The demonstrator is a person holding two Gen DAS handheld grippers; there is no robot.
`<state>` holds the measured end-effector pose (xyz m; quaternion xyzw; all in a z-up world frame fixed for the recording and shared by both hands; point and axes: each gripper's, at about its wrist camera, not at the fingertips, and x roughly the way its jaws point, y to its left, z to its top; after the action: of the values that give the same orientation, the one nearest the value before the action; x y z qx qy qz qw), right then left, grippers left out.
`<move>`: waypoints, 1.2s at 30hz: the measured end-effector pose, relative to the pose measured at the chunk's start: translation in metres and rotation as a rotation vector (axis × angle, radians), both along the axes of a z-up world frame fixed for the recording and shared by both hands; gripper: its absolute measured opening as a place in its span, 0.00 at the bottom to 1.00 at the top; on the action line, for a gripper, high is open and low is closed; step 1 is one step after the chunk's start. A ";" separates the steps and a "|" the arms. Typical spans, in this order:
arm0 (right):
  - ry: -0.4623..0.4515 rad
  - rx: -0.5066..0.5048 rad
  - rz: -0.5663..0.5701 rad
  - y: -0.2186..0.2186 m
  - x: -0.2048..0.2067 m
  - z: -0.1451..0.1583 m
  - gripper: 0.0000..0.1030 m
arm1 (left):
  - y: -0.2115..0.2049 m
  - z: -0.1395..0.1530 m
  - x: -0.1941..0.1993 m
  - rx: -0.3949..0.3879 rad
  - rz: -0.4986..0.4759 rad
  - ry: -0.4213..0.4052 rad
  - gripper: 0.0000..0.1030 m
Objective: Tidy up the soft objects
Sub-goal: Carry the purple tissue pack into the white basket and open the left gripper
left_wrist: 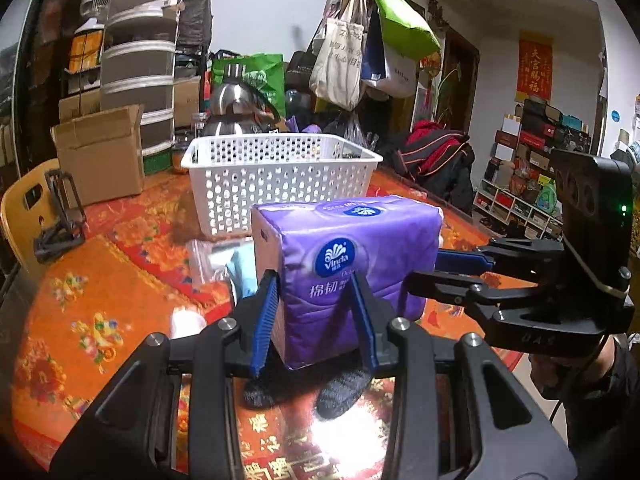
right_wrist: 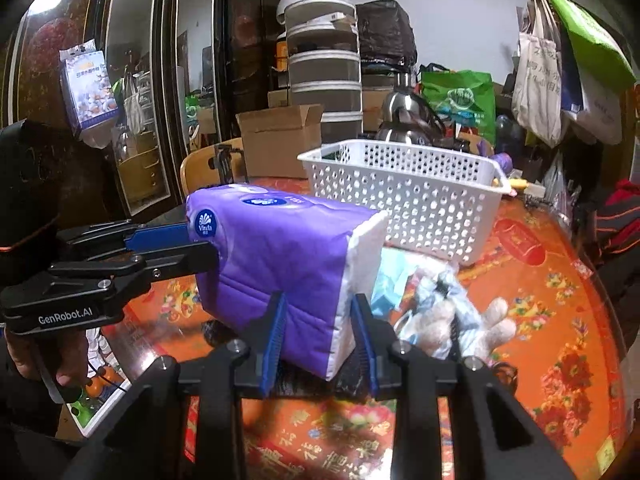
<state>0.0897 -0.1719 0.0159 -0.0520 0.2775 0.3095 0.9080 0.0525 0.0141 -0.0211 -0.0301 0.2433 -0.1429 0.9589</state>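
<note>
A purple Vinda tissue pack (left_wrist: 344, 268) is held above the table by both grippers. My left gripper (left_wrist: 316, 312) is shut on its near end. My right gripper (right_wrist: 320, 328) is shut on its other end (right_wrist: 280, 256), by the white side. In the left wrist view the right gripper (left_wrist: 460, 268) comes in from the right. In the right wrist view the left gripper (right_wrist: 172, 248) comes in from the left. A white perforated basket (left_wrist: 276, 176) stands behind the pack (right_wrist: 404, 192). Dark socks (left_wrist: 340, 392) lie under the pack. A plush toy (right_wrist: 460, 320) and a light blue cloth (right_wrist: 392, 280) lie beside it.
The round table has an orange floral cover (left_wrist: 100, 312). A cardboard box (left_wrist: 100, 152), a steel kettle (left_wrist: 236, 108) and stacked containers (left_wrist: 140, 60) stand behind the basket. A yellow chair (left_wrist: 24, 208) is at the left edge. A clear plastic bag (left_wrist: 208, 260) lies near the basket.
</note>
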 end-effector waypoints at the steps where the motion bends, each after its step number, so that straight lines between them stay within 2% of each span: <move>1: -0.006 -0.002 -0.005 -0.001 0.002 0.004 0.31 | -0.001 0.004 0.000 0.002 -0.001 -0.006 0.32; 6: -0.041 -0.022 -0.023 0.000 0.021 0.030 0.31 | -0.003 0.028 0.013 0.002 0.000 -0.027 0.32; 11: -0.062 -0.029 -0.037 0.001 0.056 0.063 0.31 | -0.001 0.061 0.041 -0.013 0.005 -0.041 0.32; 16: -0.070 -0.028 -0.061 0.003 0.110 0.099 0.31 | 0.001 0.104 0.092 -0.032 0.003 -0.037 0.32; 20: -0.049 -0.032 -0.074 0.005 0.158 0.113 0.31 | 0.002 0.135 0.145 -0.035 0.007 -0.014 0.32; 24: 0.013 -0.025 -0.087 0.006 0.206 0.104 0.31 | 0.003 0.153 0.208 -0.036 0.019 0.031 0.32; 28: 0.079 -0.052 -0.096 0.010 0.251 0.084 0.31 | 0.001 0.147 0.268 -0.010 0.032 0.096 0.32; 32: 0.159 -0.076 -0.109 0.013 0.291 0.054 0.31 | 0.002 0.127 0.320 -0.020 0.048 0.176 0.32; 36: 0.208 -0.123 -0.128 0.019 0.315 0.030 0.31 | 0.005 0.093 0.361 -0.032 0.068 0.264 0.33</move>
<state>0.4049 -0.1525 0.0456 -0.0573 0.3911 0.2373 0.8874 0.4132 0.0193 0.0720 -0.0722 0.3638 -0.1090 0.9222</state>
